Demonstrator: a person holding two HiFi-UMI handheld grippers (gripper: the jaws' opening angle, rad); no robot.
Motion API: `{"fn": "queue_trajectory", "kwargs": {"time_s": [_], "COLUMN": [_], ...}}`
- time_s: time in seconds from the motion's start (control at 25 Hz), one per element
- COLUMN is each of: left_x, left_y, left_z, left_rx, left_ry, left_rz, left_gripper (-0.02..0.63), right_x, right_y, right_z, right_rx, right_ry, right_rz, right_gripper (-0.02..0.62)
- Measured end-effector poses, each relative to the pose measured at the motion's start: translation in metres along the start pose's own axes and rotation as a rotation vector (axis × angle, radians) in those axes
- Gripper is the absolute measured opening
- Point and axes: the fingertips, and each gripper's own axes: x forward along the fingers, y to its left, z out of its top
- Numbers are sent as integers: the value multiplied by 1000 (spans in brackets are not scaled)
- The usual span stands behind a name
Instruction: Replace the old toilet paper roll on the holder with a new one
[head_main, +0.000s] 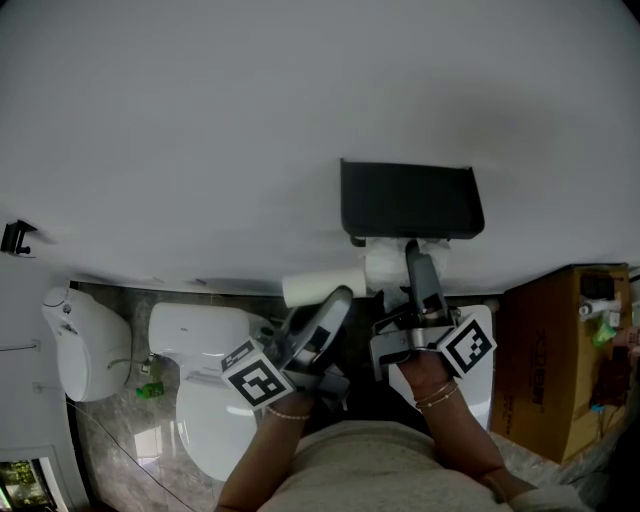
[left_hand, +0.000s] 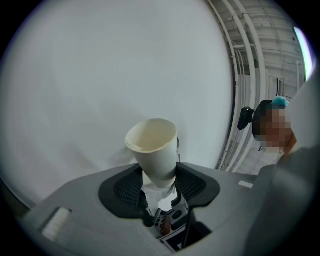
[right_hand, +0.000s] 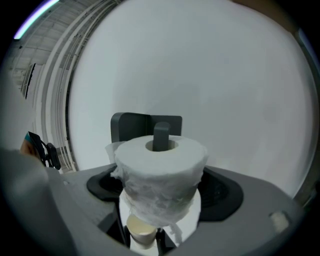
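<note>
- Cream cardboard, bare of paper: the old tube (left_hand: 152, 147) stands between the jaws of the left tongs (left_hand: 159, 187). The jaws are clamped on its lower part, and its open end sticks out past their tips toward the blank wall (left_hand: 100, 75).
- White paper fills the right tongs (right_hand: 162, 187). Their jaws press on either side of the new roll (right_hand: 160, 165), gripping it.
- Straight ahead of the right tongs, the dark holder (head_main: 410, 200) sits on the wall. Its peg (right_hand: 161, 135) comes up through the roll's core, so the roll is threaded on.
- In the head view the left tongs sit just beside the right pair, on their left, and the old tube angles toward the roll without clearly touching it.
- Done, by my reading: the spent tube is off the holder and the fresh roll is on the peg.
- Left, by my reading: open the right tongs, draw them back from the roll, check that it sits fully home, and put the old tube aside.
</note>
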Motion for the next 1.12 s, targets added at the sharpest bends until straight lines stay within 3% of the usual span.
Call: {"fn": "queue_trajectory", "kwargs": {"time_s": [1.12], "left_x": [-6], "left_y": [-22], "left_z": [-6], "left_rx": [14], "left_ry": [34], "left_rz": [-58], "left_gripper": [210], "right_x": [-21], "right_y": [9], "right_z": [-23], "right_rx": [-84], "right_ry": [112], "right_rz": [-36], "right_gripper": [434]}}
